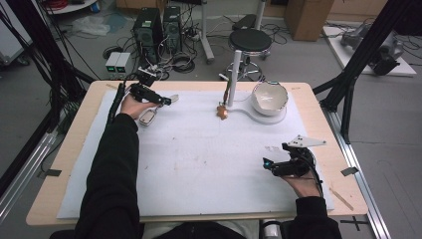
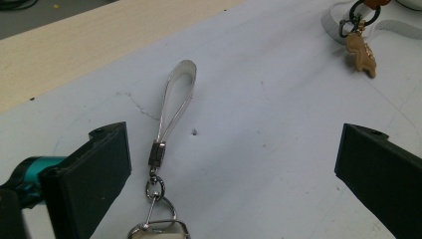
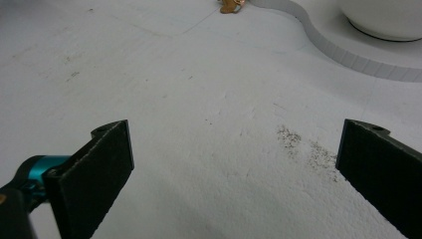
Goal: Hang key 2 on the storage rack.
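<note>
A key ring with a pale strap loop (image 2: 177, 94), a metal clasp and a white fob (image 1: 148, 117) lies on the white mat at the far left. My left gripper (image 1: 166, 101) hovers just over it, open. In the left gripper view (image 2: 234, 149) the strap lies nearer the left jaw, touching neither jaw. A brown animal charm (image 1: 222, 112) (image 2: 362, 56) hangs from a ring at the foot of a white post (image 1: 235, 74). My right gripper (image 1: 266, 163) rests low over bare mat at the near right, open (image 3: 234, 144) and holding nothing.
A white bowl (image 1: 270, 96) sits on a flat white base (image 1: 249, 113) (image 3: 343, 52) at the back right, joined to the post. The wooden table edge (image 1: 318, 124) borders the mat (image 1: 199, 159). A dark smudge (image 3: 308, 147) marks the mat ahead of the right gripper.
</note>
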`<state>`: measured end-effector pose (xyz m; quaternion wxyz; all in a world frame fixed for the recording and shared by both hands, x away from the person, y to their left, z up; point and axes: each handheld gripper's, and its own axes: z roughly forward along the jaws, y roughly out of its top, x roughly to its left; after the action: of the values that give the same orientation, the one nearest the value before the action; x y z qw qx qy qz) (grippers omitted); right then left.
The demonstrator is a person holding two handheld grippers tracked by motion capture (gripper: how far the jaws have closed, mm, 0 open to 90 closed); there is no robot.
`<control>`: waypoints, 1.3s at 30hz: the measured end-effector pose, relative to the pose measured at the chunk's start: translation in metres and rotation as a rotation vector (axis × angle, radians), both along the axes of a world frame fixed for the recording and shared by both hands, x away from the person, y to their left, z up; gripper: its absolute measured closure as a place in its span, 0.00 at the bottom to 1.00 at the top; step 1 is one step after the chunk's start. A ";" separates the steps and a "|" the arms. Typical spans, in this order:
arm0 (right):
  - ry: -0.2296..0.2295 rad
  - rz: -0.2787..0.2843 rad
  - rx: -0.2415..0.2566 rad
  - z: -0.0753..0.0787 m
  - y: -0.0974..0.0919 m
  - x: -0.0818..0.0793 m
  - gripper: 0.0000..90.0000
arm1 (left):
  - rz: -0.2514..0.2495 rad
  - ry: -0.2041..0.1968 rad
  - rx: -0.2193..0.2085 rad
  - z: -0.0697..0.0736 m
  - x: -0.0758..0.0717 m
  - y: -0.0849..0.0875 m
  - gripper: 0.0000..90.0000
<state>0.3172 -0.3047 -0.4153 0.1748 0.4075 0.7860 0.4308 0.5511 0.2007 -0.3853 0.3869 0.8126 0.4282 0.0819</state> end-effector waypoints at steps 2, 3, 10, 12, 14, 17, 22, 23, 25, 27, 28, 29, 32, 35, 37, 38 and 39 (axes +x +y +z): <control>-0.001 0.000 0.002 0.000 0.000 -0.001 0.01 | 0.001 0.015 -0.001 -0.007 0.004 0.001 0.02; -0.003 -0.002 0.003 0.001 0.000 -0.001 0.01 | 0.001 0.015 -0.001 -0.007 0.004 0.001 0.02; -0.002 -0.008 -0.014 -0.001 -0.001 -0.001 0.01 | 0.020 0.088 0.002 -0.021 0.012 0.006 0.16; 0.002 -0.007 -0.019 -0.001 0.000 -0.002 0.01 | 0.036 0.075 0.017 -0.023 0.013 0.006 0.26; 0.004 -0.007 -0.024 -0.001 0.001 -0.002 0.01 | 0.050 0.069 0.013 -0.024 0.014 0.005 0.31; 0.009 -0.003 -0.026 -0.002 0.002 -0.001 0.01 | 0.062 0.049 0.043 -0.025 0.015 0.003 0.35; 0.004 0.002 -0.034 -0.002 0.002 0.000 0.01 | 0.097 0.058 0.131 -0.037 0.019 0.000 0.44; 0.005 0.002 -0.037 -0.003 0.002 0.001 0.01 | 0.104 0.055 0.161 -0.039 0.019 -0.001 0.46; 0.010 0.002 -0.039 -0.003 0.003 0.001 0.01 | 0.117 0.051 0.171 -0.042 0.020 -0.004 0.50; 0.007 0.004 -0.042 -0.003 0.004 0.001 0.01 | 0.120 0.035 0.170 -0.043 0.021 -0.006 0.53; 0.011 0.006 -0.042 -0.003 0.004 0.001 0.01 | 0.127 0.030 0.175 -0.043 0.021 -0.007 0.55; 0.011 0.006 -0.042 -0.003 0.004 0.001 0.01 | 0.127 0.030 0.175 -0.043 0.021 -0.007 0.57; 0.002 0.005 -0.052 -0.003 0.004 0.000 0.01 | 0.155 0.031 0.182 -0.045 0.022 -0.008 0.66; 0.002 -0.001 -0.047 -0.003 0.004 0.000 0.01 | 0.178 0.022 0.188 -0.044 0.022 -0.008 0.80; 0.002 -0.002 -0.048 -0.003 0.004 0.000 0.01 | 0.174 0.019 0.188 -0.044 0.022 -0.010 0.90; 0.002 -0.001 -0.055 -0.003 0.003 0.000 0.01 | 0.168 0.012 0.200 -0.044 0.021 -0.013 0.90; 0.002 -0.001 -0.055 -0.003 0.003 0.000 0.01 | 0.168 0.012 0.200 -0.044 0.021 -0.013 0.90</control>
<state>0.3168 -0.3013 -0.4181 0.1853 0.4033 0.7975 0.4086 0.5718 0.1876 -0.4297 0.2929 0.8088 0.4869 0.1515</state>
